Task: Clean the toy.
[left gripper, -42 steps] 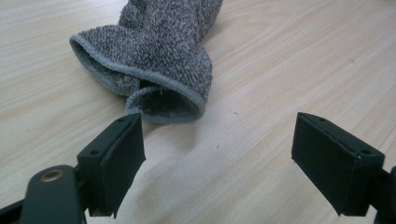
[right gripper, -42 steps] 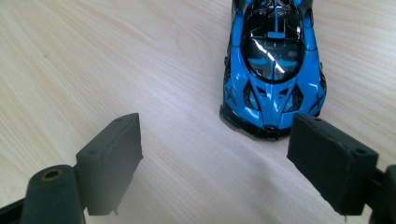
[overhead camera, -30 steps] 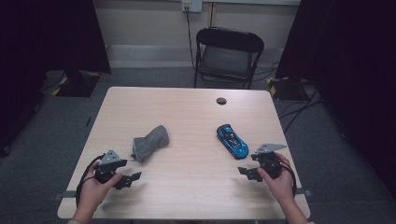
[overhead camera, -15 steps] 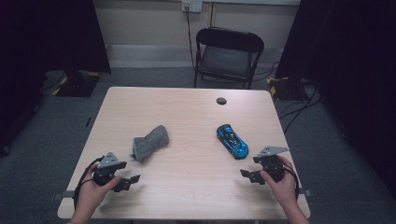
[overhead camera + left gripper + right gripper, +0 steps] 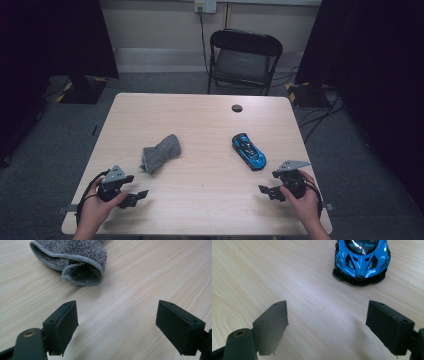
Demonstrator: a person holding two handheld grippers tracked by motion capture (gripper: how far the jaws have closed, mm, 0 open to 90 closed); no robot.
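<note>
- A pale wooden table (image 5: 200,125) stood on grey carpet, with a black folding chair (image 5: 244,57) behind its far edge and dark curtains at both sides of the room.
- At the near left corner, the left gripper (image 5: 131,196) rested low over the table in the person's left hand (image 5: 92,212).
- In the left gripper view, its jaws were spread wide with nothing but bare wood between them; the pads touched nothing.
- A grey sock (image 5: 160,152) lay just ahead of that gripper, left of the table's middle, its open cuff turned toward the jaws (image 5: 75,262) and clear of them.
- A small dark disc (image 5: 237,108) sat near the far edge, well apart from everything else.
- A blue toy car (image 5: 248,150) stood right of the middle, nose pointing toward the near right corner.
- The right gripper (image 5: 267,191) sat at the near right, held in the right hand (image 5: 302,197).
- In the right gripper view, its jaws were likewise spread wide and held nothing; the car's nose (image 5: 360,260) faced them from a little way ahead, not touching either pad.
</note>
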